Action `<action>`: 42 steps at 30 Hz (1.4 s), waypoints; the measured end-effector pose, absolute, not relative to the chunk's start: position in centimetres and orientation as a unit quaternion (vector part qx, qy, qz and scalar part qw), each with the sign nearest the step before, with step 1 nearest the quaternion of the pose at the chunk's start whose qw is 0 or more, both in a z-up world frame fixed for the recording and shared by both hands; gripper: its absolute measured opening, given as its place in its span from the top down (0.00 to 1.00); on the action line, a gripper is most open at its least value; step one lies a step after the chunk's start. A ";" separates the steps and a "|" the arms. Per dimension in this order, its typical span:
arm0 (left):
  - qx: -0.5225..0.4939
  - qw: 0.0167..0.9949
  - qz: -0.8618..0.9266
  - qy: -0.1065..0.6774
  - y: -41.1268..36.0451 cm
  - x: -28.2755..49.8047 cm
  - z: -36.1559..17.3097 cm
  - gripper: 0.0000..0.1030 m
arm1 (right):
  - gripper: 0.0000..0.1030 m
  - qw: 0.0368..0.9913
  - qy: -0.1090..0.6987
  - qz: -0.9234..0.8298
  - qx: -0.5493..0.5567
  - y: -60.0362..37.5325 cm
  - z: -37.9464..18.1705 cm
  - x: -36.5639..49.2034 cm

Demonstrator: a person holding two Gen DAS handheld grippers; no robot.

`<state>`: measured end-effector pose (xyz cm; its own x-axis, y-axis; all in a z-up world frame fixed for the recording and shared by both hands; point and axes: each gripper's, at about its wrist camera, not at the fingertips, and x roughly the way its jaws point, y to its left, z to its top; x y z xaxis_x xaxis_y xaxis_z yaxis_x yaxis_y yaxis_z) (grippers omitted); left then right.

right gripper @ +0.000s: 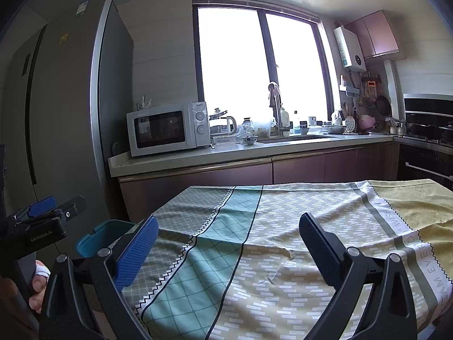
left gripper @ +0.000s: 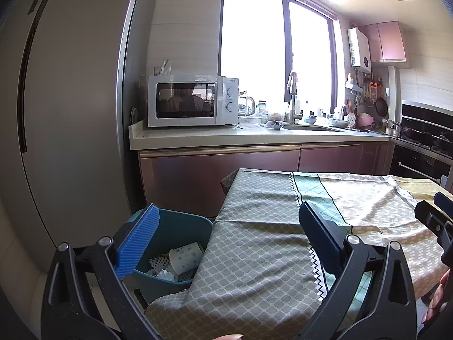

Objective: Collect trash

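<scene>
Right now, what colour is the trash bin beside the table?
Teal blue bin, clearest in the left wrist view, with paper trash inside.

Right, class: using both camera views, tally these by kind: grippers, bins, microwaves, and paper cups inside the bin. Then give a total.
Grippers: 2, the left gripper and the right gripper, both open
Bin: 1
Microwave: 1
Paper cup in the bin: 1
Total: 5
</scene>
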<state>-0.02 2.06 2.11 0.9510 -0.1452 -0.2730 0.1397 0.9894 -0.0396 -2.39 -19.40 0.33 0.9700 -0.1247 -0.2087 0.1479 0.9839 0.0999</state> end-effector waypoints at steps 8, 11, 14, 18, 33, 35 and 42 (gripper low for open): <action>-0.013 0.988 -0.067 0.137 2.2 0.0 2.2 0.05 | 0.06 0.991 0.101 -0.068 0.054 -19.4 0.3 -2.6; -0.013 0.988 -0.067 0.136 2.2 -0.1 2.2 0.05 | 0.06 0.991 0.100 -0.068 0.054 -19.4 0.4 -2.6; -0.013 0.989 -0.065 0.135 2.2 -0.1 2.3 0.05 | 0.06 0.991 0.099 -0.068 0.054 -19.4 0.4 -2.7; -0.011 0.989 -0.064 0.134 2.2 -0.1 2.3 0.05 | 0.06 0.991 0.101 -0.068 0.055 -19.6 0.4 -2.6; -0.011 0.989 -0.064 0.135 2.2 0.0 2.3 0.05 | 0.06 0.991 0.102 -0.068 0.057 -19.7 0.4 -2.6; -0.011 0.989 -0.064 0.135 2.2 0.0 2.3 0.05 | 0.06 0.991 0.102 -0.068 0.058 -19.7 0.4 -2.6; -0.012 0.989 -0.065 0.134 2.1 -0.1 2.3 0.05 | 0.06 0.991 0.103 -0.069 0.058 -19.8 0.3 -2.6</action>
<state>-0.06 2.08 2.31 0.9555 -0.1312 -0.2642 0.1248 0.9913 -0.0410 -2.60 -19.82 0.34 0.9694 -0.1243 -0.2115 0.1483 0.9837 0.1015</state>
